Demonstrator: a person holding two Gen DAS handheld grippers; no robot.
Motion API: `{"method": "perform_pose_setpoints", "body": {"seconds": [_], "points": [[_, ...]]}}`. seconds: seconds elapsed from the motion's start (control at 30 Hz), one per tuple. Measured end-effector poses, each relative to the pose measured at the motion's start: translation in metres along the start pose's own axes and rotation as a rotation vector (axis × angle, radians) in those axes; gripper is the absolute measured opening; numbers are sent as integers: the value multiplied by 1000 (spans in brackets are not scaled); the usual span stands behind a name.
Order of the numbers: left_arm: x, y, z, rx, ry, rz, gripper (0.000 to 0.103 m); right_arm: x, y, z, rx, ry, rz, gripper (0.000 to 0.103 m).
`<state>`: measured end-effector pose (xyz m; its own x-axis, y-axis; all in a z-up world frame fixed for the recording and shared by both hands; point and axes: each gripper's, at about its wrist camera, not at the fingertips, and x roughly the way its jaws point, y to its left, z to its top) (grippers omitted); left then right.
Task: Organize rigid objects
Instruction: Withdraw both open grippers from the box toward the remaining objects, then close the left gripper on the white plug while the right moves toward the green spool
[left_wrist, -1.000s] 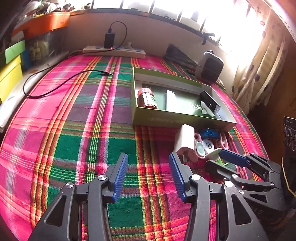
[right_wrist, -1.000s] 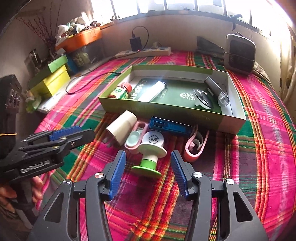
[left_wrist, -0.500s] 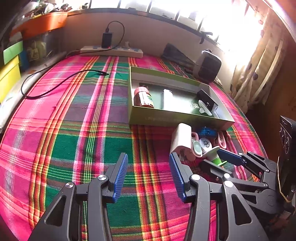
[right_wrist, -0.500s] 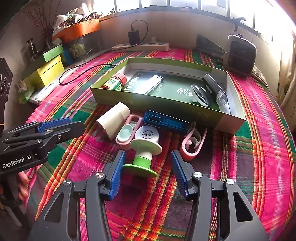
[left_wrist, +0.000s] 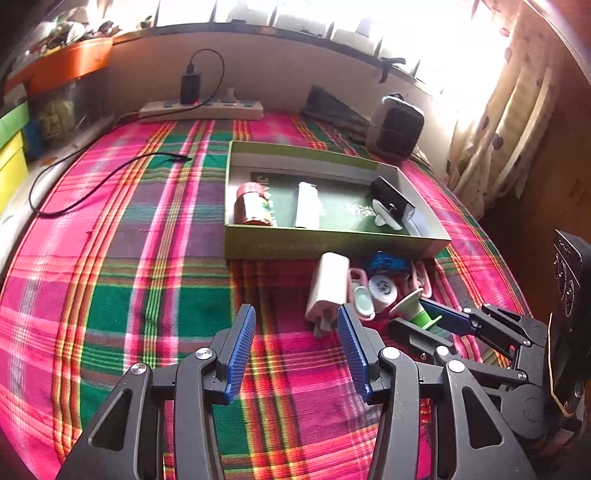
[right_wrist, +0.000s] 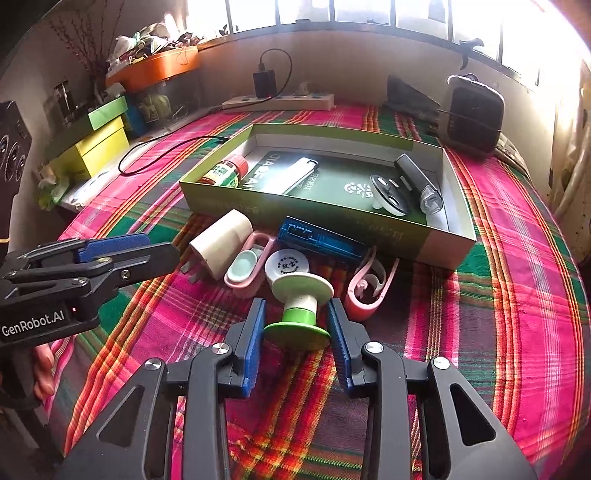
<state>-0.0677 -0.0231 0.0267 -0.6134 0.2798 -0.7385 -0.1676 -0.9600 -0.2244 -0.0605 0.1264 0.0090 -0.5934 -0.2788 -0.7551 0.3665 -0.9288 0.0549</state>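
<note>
A green and white spool-shaped holder (right_wrist: 300, 310) lies on the plaid cloth, and my right gripper (right_wrist: 297, 325) has its jaws around the green base, closed against its sides. Behind it lie a cream plug adapter (right_wrist: 221, 248), a pink case (right_wrist: 245, 267), a white round tin (right_wrist: 287, 264), a blue box (right_wrist: 319, 240) and a pink clip (right_wrist: 369, 288). The green cardboard box (right_wrist: 369, 225) holds a red-capped bottle (right_wrist: 221, 171), a white lighter, a black disc and a dark torch. My left gripper (left_wrist: 295, 332) is open and empty, just short of the adapter (left_wrist: 328, 284).
A power strip (left_wrist: 201, 109) with a charger and a black cable (left_wrist: 92, 184) lie at the back left. A dark speaker (right_wrist: 472, 114) stands at the back right. Yellow and green boxes (right_wrist: 96, 147) are stacked at the left edge. Curtains hang on the right.
My right gripper has moved forward over the green and white holder and its jaws have narrowed onto the base. My left gripper has edged forward, still open.
</note>
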Motion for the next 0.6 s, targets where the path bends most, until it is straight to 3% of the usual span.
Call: {"method": "perform_pose_setpoints", "body": {"seconds": [0.2,0.6], "points": [[5,-11,9,25,9,-10,46,-5,-2,-1,-7,-14,12,35],[22,-17,16,60,30,40,46,-13,-15,-7,-5,-25,2,35]]}}
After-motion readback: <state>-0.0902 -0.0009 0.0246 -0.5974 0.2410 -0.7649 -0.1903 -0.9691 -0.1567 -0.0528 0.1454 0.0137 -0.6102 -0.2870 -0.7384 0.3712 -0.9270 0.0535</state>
